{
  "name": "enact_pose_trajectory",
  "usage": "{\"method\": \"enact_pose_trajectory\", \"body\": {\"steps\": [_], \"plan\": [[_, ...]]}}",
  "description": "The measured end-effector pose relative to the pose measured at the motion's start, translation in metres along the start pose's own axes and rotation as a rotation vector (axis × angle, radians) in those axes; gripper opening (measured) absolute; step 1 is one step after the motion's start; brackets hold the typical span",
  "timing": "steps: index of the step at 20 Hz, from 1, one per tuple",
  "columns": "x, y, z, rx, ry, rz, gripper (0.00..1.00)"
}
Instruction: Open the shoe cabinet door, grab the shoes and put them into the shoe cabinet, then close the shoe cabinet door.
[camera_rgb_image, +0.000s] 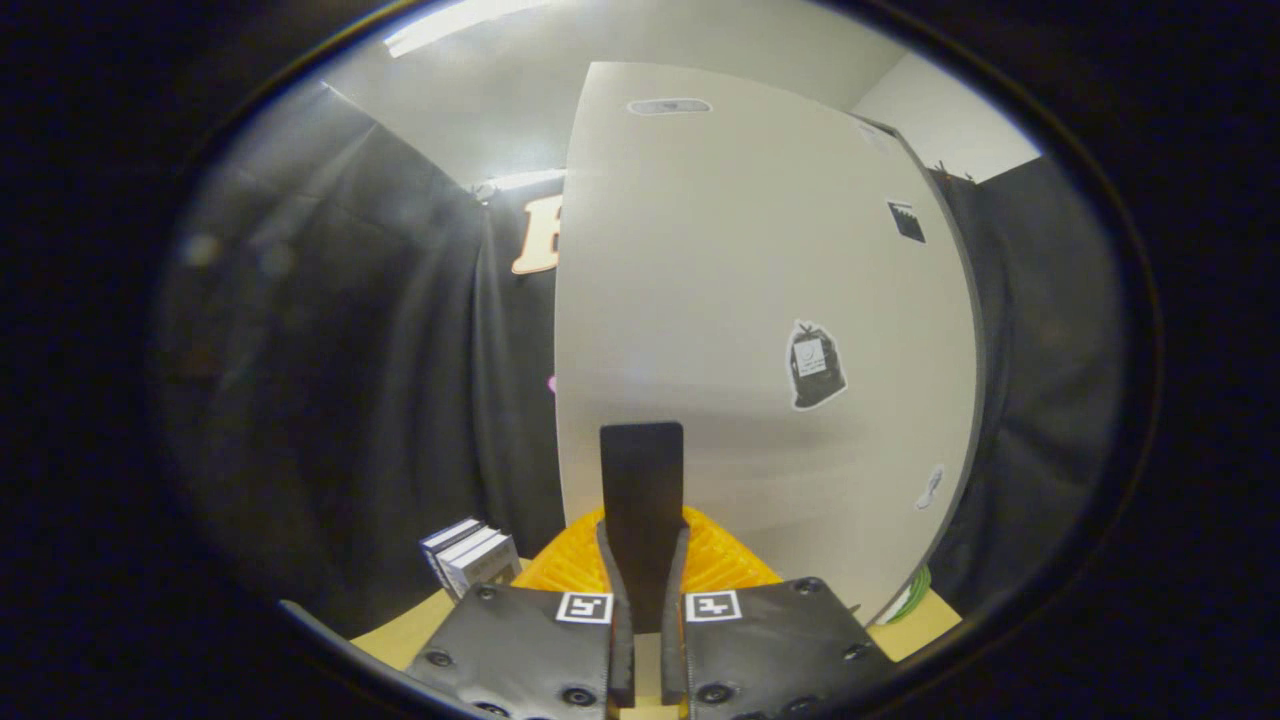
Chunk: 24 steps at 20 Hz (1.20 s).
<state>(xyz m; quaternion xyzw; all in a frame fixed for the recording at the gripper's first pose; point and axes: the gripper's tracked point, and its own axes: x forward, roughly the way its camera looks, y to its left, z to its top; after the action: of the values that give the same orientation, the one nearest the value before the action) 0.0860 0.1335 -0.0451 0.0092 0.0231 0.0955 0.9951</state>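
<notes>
Gripper clamped on a dark strip before the cabinet

The tall pale grey shoe cabinet door (760, 330) stands just ahead, carrying a black bag-shaped sticker (815, 365) and smaller marks. The gripper (645, 590) is nearly closed, both fingers pressing a flat dark upright strip (642, 500); what it is cannot be told. An orange ribbed object (720, 560) lies behind, mostly hidden. Small white-and-dark boxes (470, 555) stand on the wooden table (400, 630) beside black cloth
</notes>
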Motion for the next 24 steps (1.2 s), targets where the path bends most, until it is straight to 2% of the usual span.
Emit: {"method": "enact_pose_trajectory", "body": {"steps": [4,12,20,24], "plan": [[-0.034,-0.013,0.001,0.017,0.013,0.043,0.12],[-0.094,-0.057,0.008,-0.028,0.034,0.085,0.12],[-0.141,-0.125,0.017,-0.048,0.035,0.064,0.11],[-0.152,-0.155,0.018,-0.040,0.034,0.000,0.11]]}}
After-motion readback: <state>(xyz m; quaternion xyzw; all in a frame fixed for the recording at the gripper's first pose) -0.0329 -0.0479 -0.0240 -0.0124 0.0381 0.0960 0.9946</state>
